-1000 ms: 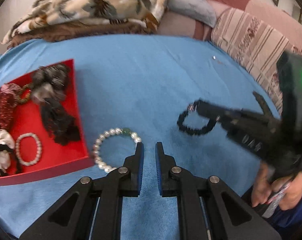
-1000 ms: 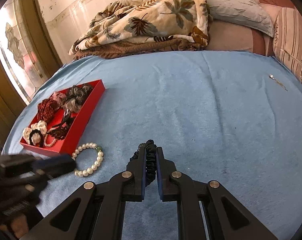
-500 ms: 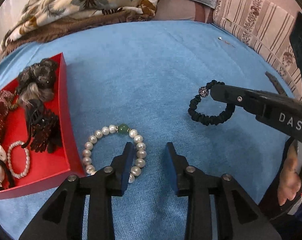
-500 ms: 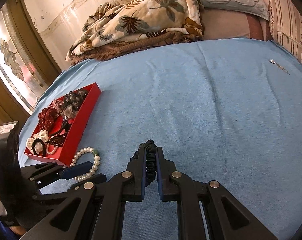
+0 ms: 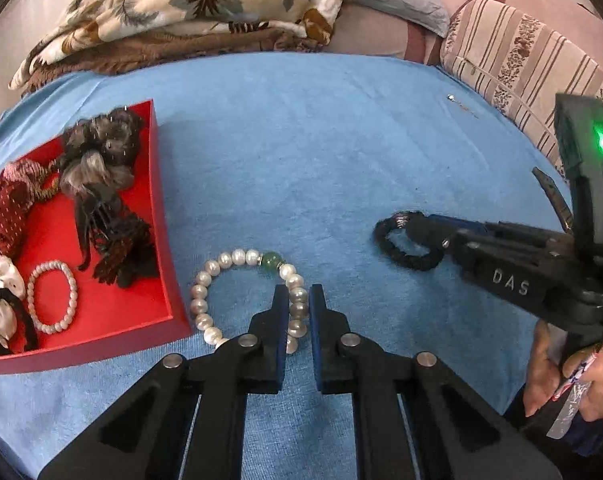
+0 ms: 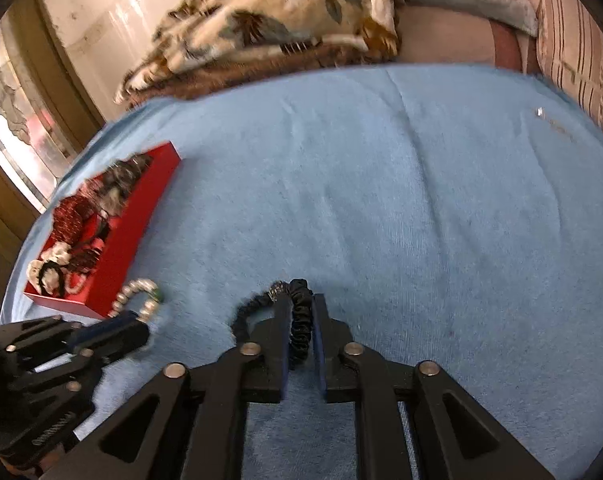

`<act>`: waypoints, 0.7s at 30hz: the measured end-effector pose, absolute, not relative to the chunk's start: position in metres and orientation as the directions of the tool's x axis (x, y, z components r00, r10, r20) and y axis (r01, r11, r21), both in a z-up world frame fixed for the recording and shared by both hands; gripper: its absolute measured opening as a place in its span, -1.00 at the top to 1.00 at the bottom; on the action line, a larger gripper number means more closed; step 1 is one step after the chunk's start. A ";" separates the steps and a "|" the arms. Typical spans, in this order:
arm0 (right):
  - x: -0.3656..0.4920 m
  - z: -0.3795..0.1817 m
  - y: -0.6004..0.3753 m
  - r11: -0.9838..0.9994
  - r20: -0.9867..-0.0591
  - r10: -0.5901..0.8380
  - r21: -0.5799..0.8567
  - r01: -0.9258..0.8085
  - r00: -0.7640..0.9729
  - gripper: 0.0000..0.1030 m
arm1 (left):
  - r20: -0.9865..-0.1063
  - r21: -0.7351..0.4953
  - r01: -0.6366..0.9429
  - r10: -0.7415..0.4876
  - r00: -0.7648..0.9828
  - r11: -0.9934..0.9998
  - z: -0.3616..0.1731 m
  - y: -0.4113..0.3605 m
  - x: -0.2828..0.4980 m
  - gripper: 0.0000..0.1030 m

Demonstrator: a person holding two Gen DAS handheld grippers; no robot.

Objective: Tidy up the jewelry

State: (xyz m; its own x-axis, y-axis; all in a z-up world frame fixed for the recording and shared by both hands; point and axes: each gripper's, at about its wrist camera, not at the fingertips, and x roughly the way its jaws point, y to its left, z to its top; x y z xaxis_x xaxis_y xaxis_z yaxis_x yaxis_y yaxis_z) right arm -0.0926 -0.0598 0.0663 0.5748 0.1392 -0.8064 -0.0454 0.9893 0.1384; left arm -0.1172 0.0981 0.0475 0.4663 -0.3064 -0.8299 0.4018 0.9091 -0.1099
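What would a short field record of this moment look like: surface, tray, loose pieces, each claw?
surface: blue blanket on a bed
tray: red tray at left, holding hair ties and a small pearl bracelet
left claw: closed on the right side of the pearl bracelet with a green bead, which lies on the blanket beside the tray
right claw: closed on the black bracelet
far item: small silver piece near the striped pillow
background: leaf-print blanket
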 end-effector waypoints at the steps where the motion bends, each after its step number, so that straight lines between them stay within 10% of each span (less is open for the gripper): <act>1: -0.093 0.067 -0.059 0.989 -0.801 0.138 0.137 -0.045 0.582 0.52 | -0.836 -0.111 0.398 -0.302 0.459 0.911 0.044 0.098 -0.116 0.81; 16: -0.097 0.066 -0.048 0.996 -0.800 0.078 0.036 -0.082 0.594 0.51 | -0.828 -0.114 0.377 -0.298 0.476 0.919 0.043 0.097 -0.123 0.81; 21: -0.108 0.079 -0.041 0.995 -0.757 0.041 -0.028 -0.095 0.653 0.82 | -0.791 -0.119 0.361 -0.309 0.529 0.925 0.067 0.106 -0.130 0.81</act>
